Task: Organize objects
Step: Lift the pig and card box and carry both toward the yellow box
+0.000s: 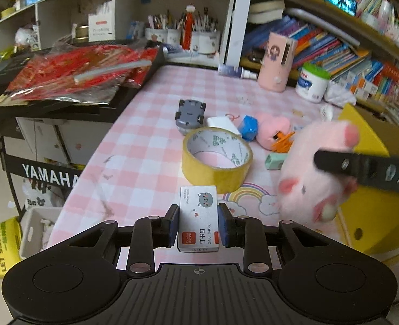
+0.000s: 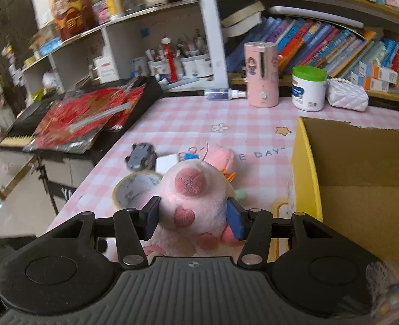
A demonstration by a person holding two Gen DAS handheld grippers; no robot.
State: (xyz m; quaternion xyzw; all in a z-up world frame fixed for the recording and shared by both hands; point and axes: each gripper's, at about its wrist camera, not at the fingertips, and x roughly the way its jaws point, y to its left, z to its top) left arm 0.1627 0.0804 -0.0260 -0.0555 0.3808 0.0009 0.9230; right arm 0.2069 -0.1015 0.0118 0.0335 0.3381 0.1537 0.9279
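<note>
Left gripper [image 1: 198,223] clamped on staple box [image 1: 198,218], near side of tape roll [image 1: 217,159]. Right gripper [image 2: 194,218] squeezing pink plush toy [image 2: 194,197], just left of yellow box [image 2: 306,168].

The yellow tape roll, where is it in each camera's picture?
Left wrist view: the yellow tape roll lies mid-picture on the checked cloth, just beyond the staple box in the left gripper.
Right wrist view: it sits lower left, partly hidden behind the pink plush toy.
Shared landmark: the upturned grey toy car.
</note>
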